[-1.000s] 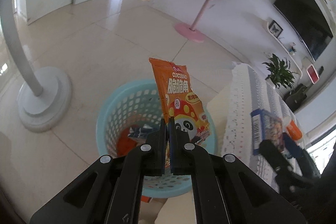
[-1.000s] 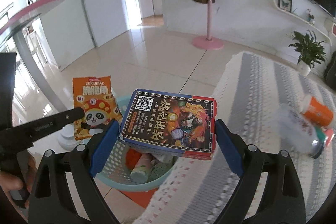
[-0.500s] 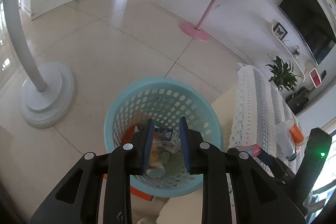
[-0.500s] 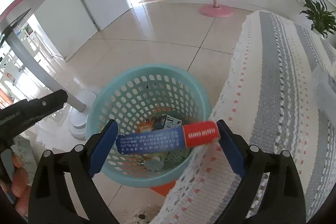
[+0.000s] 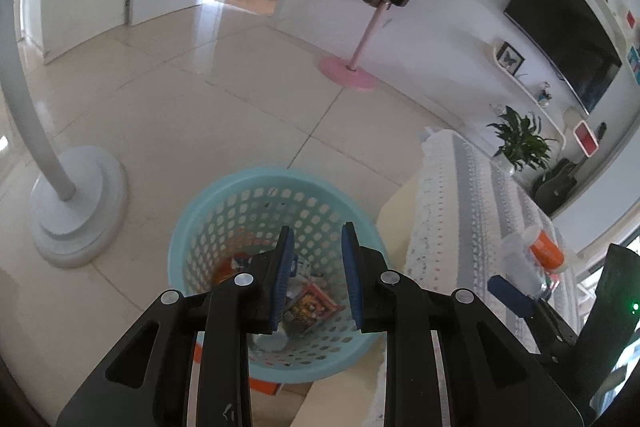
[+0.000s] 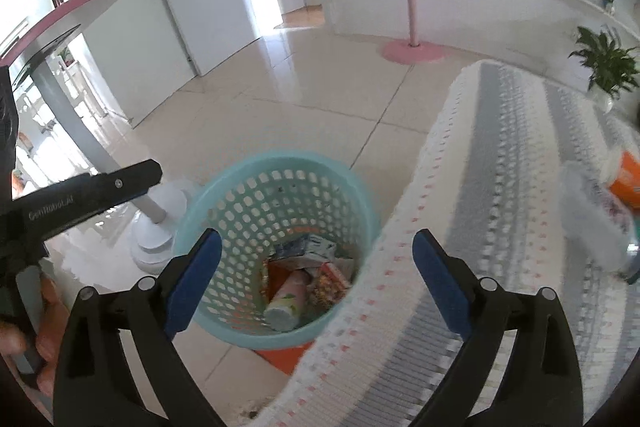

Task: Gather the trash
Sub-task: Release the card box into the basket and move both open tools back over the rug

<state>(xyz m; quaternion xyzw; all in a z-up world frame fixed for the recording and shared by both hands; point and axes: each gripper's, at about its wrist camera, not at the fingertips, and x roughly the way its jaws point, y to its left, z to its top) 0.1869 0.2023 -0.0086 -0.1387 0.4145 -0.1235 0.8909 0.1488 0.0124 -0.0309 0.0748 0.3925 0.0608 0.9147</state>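
Observation:
A light blue plastic basket [image 5: 224, 195] stands on the floor beside the table and holds several pieces of trash. Among them are a colourful card box [image 5: 310, 307], an orange snack bag [image 5: 232, 267] and a lying tube [image 6: 288, 303]. My left gripper [image 5: 318, 279] hangs above the basket, open a little, with nothing between its blue pads. My right gripper [image 6: 318, 267] is over the basket [image 6: 280, 159] and the table's edge; its jaws are opening wide and hold nothing. The left gripper [image 6: 100, 187] also shows at the left of the right wrist view.
A table under a white and grey crocheted cloth [image 6: 500, 187] stands right of the basket. A clear bottle [image 6: 592, 223] and an orange-capped one [image 6: 624, 183] lie on it. A white fan base [image 5: 76, 211] stands left of the basket, and a pink coat stand [image 5: 348, 75] further off.
The left gripper let go of the orange snack bag and the right let go of the card box. Both now lie in the basket, and both grippers are empty.

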